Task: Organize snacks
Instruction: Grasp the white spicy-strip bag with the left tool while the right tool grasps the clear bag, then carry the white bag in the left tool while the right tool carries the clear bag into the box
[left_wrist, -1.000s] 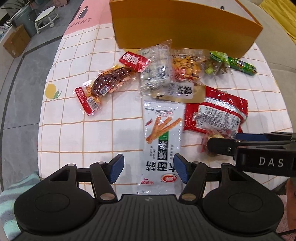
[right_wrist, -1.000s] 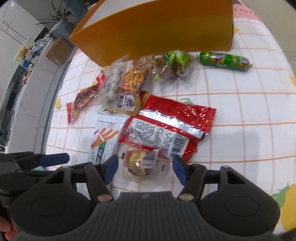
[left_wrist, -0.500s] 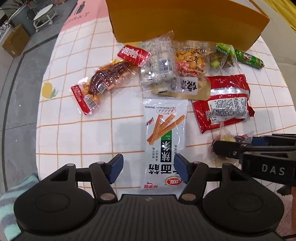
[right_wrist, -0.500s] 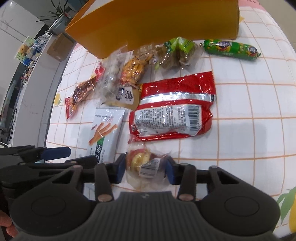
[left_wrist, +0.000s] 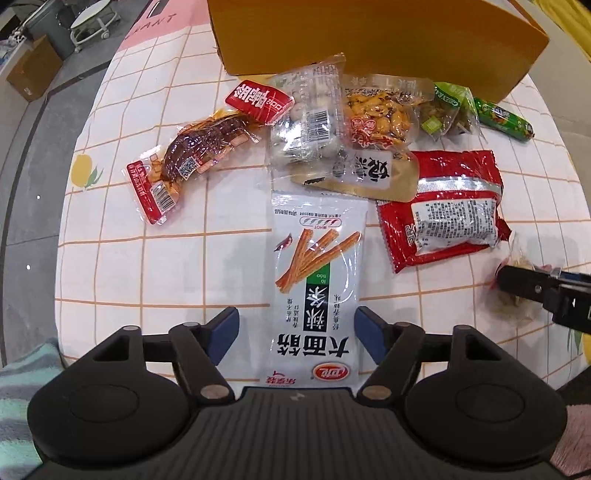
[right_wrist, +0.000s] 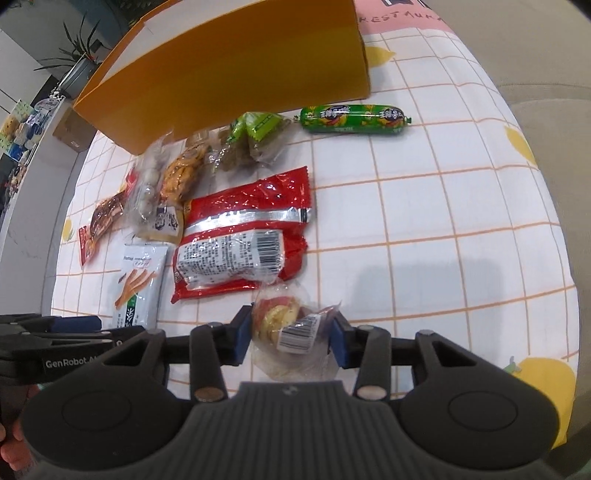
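right gripper (right_wrist: 291, 332) now clamps the clear snack pouch (right_wrist: 286, 325), seemingly lifted; left gripper (left_wrist: 295, 334) spreads wider.

Potted plant (right_wrist: 79, 44), cardboard carton (left_wrist: 31, 72) (on floor), white stool (left_wrist: 90, 24).

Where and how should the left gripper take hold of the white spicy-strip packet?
Judging by its pose, grip the white spicy-strip packet across its narrow width near the close end, coming from above. It lies flat, lengthwise between the opening jaws of the left gripper, whose pads already flank its long edges without touching.
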